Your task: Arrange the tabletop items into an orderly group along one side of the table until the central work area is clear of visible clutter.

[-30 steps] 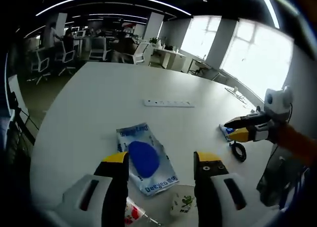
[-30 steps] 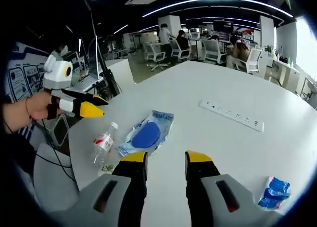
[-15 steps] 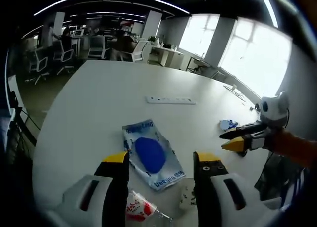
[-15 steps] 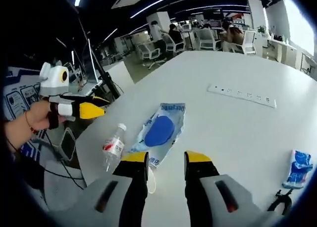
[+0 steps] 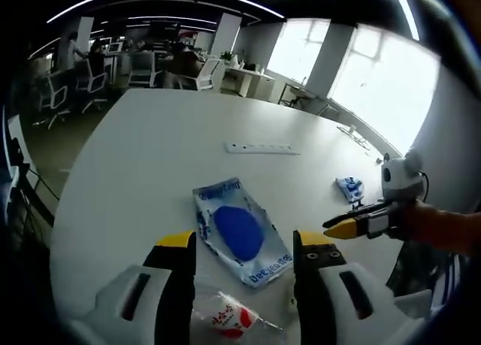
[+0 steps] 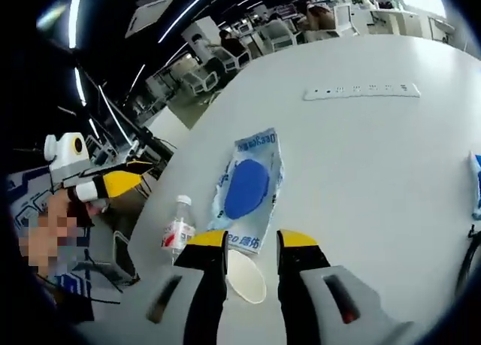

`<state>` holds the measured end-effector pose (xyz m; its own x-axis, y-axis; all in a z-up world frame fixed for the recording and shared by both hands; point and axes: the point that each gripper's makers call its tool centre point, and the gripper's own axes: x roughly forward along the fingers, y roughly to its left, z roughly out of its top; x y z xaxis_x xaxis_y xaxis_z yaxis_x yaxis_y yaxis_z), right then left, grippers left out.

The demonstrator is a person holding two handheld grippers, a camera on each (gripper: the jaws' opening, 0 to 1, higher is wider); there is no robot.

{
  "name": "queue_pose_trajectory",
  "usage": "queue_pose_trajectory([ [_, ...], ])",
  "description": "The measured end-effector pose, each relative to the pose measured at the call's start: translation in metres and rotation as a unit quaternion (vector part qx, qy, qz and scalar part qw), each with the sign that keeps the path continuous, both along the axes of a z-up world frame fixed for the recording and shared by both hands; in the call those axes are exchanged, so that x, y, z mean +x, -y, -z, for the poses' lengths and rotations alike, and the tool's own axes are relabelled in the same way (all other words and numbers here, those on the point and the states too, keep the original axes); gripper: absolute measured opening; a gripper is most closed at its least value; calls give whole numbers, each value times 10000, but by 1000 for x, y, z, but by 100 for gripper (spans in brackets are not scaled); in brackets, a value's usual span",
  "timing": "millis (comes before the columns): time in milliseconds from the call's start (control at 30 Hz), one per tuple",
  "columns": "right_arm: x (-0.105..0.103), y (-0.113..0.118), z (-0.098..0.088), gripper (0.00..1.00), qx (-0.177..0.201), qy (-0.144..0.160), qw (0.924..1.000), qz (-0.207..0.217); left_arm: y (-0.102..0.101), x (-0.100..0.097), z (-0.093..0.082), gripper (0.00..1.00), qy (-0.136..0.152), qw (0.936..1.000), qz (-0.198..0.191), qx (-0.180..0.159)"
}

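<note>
Tabletop items, right gripper view, left to right: water bottle (image 6: 177, 233) lying just left of the right gripper (image 6: 252, 245) | paper cup (image 6: 246, 276) between its parted, empty jaws | blue-and-white pouch (image 6: 251, 187) just ahead | power strip (image 6: 361, 92) far ahead | left gripper (image 5: 243, 245) jaws apart, empty, pouch ahead.
</note>
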<state>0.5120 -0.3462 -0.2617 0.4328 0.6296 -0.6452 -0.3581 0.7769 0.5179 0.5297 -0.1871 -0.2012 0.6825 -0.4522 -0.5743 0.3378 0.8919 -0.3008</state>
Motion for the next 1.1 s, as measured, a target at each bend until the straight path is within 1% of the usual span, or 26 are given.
queue_pose_trajectory([
  [33,0,0,1,23,12,-26,10000,10,0,0,1,52,-2,10000,6,2],
  [67,-1,-2,4,23,68,-119,9999,68,-2,2,2,52,-4,10000,13,-1],
  [100,-2,-3,8,22,160,-292,9993,178,-3,4,3,52,-7,10000,20,-8],
  [133,-1,-3,11,22,178,-347,9990,201,-4,5,3,52,-7,10000,26,-19],
  [167,-2,-4,16,21,211,-463,9984,254,-3,6,3,51,-7,10000,34,-26],
  [233,-3,-6,21,20,220,-572,9977,291,-4,8,5,51,-8,10000,65,-14],
  [300,-5,-8,27,19,329,-835,9952,394,-4,12,6,51,-2,10000,86,-39],
  [367,-4,-8,32,19,375,-981,9931,522,-5,15,7,51,2,9999,104,-41],
  [400,-5,-8,36,19,394,-1102,9916,554,-6,18,8,51,9,9999,112,-43],
  [433,-6,-8,40,19,424,-1236,9896,603,-7,19,9,51,17,9999,116,-46],
  [467,-9,-10,41,19,532,-1433,9861,651,-7,21,10,51,16,9999,119,-47],
  [500,-6,-9,45,19,516,-1418,9862,685,-8,23,11,51,14,9999,122,-53],
  [567,-8,-10,48,18,651,-1608,9817,789,-9,26,13,51,13,9999,136,-53],
  [600,-7,-9,51,18,676,-1640,9808,813,-9,26,14,51,12,9999,142,-51],
  [667,-8,-11,53,18,803,-1811,9762,886,-9,28,15,51,9,9999,142,-67],
  [733,-11,-11,57,17,831,-1918,9738,891,-9,30,17,51,-1,9999,134,-95],
  [867,-12,-13,58,16,969,-2069,9687,969,-10,33,21,50,-8,9999,134,-96],
  [933,-12,-17,57,15,1150,-2194,9630,1062,-9,34,21,50,-5,9998,125,-123],
  [967,-13,-18,59,14,1166,-2240,9623,1013,-9,35,22,50,-7,9998,127,-124],
  [1000,-11,-18,60,14,1170,-2210,9625,1052,-9,35,23,50,-5,9998,128,-122],
  [1067,-13,-18,61,14,1148,-2244,9623,1026,-9,37,24,50,-5,9998,127,-138],
  [1100,-14,-19,61,14,1188,-2285,9607,1033,-8,37,24,50,-8,9998,125,-149],
])
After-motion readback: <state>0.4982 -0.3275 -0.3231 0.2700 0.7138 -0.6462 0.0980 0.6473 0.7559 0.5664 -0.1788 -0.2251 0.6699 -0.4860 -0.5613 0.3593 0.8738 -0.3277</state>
